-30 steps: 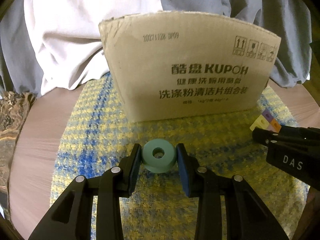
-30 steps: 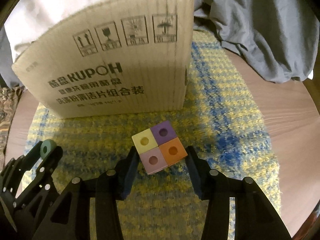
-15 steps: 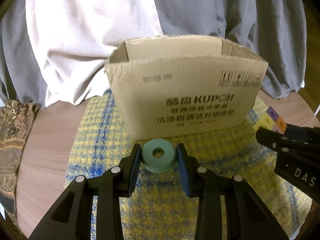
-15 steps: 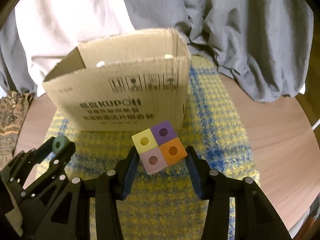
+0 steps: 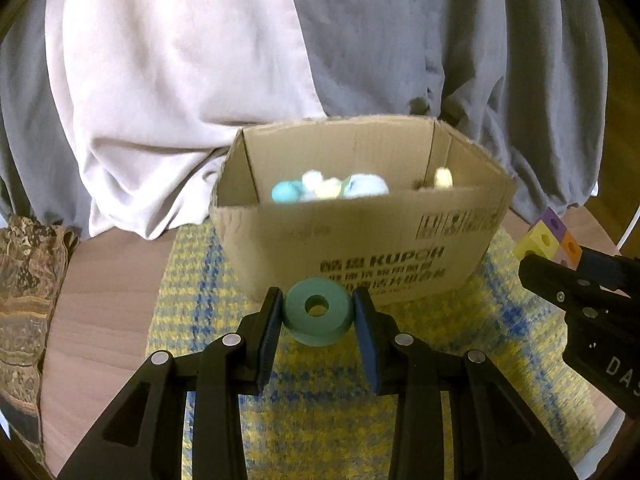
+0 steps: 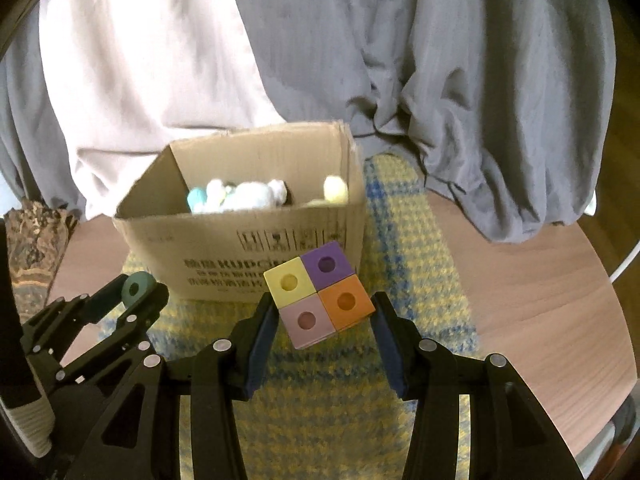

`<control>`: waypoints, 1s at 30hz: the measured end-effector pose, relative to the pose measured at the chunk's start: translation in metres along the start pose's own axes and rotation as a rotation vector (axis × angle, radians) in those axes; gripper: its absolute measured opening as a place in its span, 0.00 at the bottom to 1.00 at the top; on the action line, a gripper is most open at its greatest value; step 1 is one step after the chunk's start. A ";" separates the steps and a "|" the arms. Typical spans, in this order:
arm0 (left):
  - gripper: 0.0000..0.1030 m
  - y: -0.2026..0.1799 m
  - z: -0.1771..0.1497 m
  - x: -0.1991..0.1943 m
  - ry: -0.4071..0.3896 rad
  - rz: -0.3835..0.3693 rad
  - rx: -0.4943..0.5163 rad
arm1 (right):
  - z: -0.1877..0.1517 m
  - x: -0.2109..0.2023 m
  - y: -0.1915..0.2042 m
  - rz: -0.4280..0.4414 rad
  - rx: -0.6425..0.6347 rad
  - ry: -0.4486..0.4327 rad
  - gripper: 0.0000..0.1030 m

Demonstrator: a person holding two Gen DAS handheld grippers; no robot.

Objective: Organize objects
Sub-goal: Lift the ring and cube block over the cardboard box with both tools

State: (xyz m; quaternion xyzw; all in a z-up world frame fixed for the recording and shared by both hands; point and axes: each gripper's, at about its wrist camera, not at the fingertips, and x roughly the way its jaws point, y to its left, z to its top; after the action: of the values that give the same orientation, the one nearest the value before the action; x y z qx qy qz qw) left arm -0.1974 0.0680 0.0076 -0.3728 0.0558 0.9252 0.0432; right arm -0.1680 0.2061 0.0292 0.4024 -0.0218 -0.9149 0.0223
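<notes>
My left gripper (image 5: 317,316) is shut on a green ring (image 5: 317,311) and holds it up in front of an open cardboard box (image 5: 360,236). My right gripper (image 6: 323,304) is shut on a four-colour block (image 6: 318,296) of yellow, purple, pink and orange cubes, also raised in front of the box (image 6: 248,240). The box holds several pale blue, white and yellow toys (image 5: 332,188). The block (image 5: 550,238) shows at the right of the left wrist view, and the ring (image 6: 138,286) at the left of the right wrist view.
The box stands on a yellow and blue woven mat (image 6: 404,216) on a round wooden table (image 6: 540,300). A person in a white shirt and grey jacket (image 5: 180,60) sits behind the box. A patterned cloth (image 5: 24,280) lies at the left.
Both grippers have risen with their objects, so the box now appears lower and its inside with the toys has come into sight.
</notes>
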 end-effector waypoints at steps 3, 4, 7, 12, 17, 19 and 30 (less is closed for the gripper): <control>0.34 0.000 0.010 -0.005 -0.015 -0.003 0.000 | 0.008 -0.008 -0.001 0.003 0.000 -0.018 0.46; 0.34 0.000 0.014 -0.007 -0.020 -0.005 0.000 | 0.010 -0.011 -0.001 0.003 0.000 -0.024 0.46; 0.34 -0.001 0.023 -0.012 -0.034 -0.011 0.003 | 0.016 -0.018 0.000 0.006 0.000 -0.041 0.46; 0.34 -0.003 0.038 -0.019 -0.051 -0.015 0.008 | 0.029 -0.028 0.001 0.009 0.000 -0.067 0.46; 0.34 -0.002 0.054 -0.023 -0.064 -0.020 0.009 | 0.043 -0.034 0.002 0.012 -0.001 -0.086 0.46; 0.34 -0.001 0.061 -0.023 -0.066 -0.022 0.007 | 0.048 -0.036 0.003 0.014 -0.001 -0.090 0.46; 0.34 0.006 0.098 -0.014 -0.080 -0.012 0.011 | 0.086 -0.028 0.010 0.012 -0.004 -0.104 0.46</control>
State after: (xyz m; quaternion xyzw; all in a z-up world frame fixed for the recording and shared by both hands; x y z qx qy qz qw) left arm -0.2553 0.0748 0.0878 -0.3356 0.0571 0.9388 0.0530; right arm -0.2120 0.1992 0.1085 0.3540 -0.0234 -0.9345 0.0275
